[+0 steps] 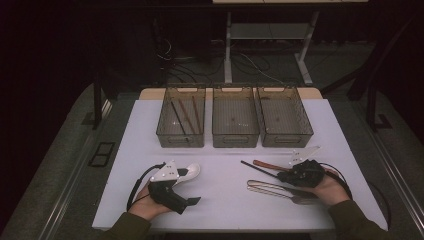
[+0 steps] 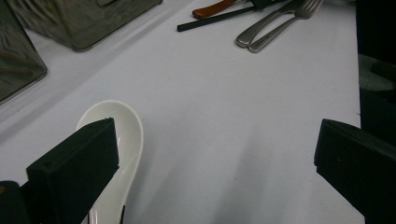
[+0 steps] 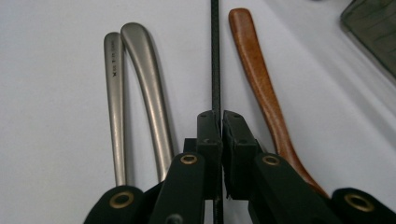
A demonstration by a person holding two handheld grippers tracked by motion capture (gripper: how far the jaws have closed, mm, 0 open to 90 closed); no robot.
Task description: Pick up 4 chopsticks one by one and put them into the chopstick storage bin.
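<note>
My right gripper (image 3: 220,121) is shut on a thin black chopstick (image 3: 215,56), which runs straight out between its pads. In the high view that gripper (image 1: 280,176) lies low over the white table at the right, with the chopstick (image 1: 257,169) pointing left from it. A brown wooden handle (image 3: 257,65) lies on one side of the chopstick and two metal handles (image 3: 140,84) on the other. My left gripper (image 1: 189,186) rests at the front left, jaws wide apart with nothing between them. A white ceramic spoon (image 2: 123,126) lies beside its left jaw.
Three translucent bins stand in a row at the back of the table (image 1: 225,165): the left bin (image 1: 180,139) holds a few long sticks, while the middle bin (image 1: 235,139) and right bin (image 1: 287,139) look almost bare. Metal cutlery (image 1: 270,187) lies by my right hand.
</note>
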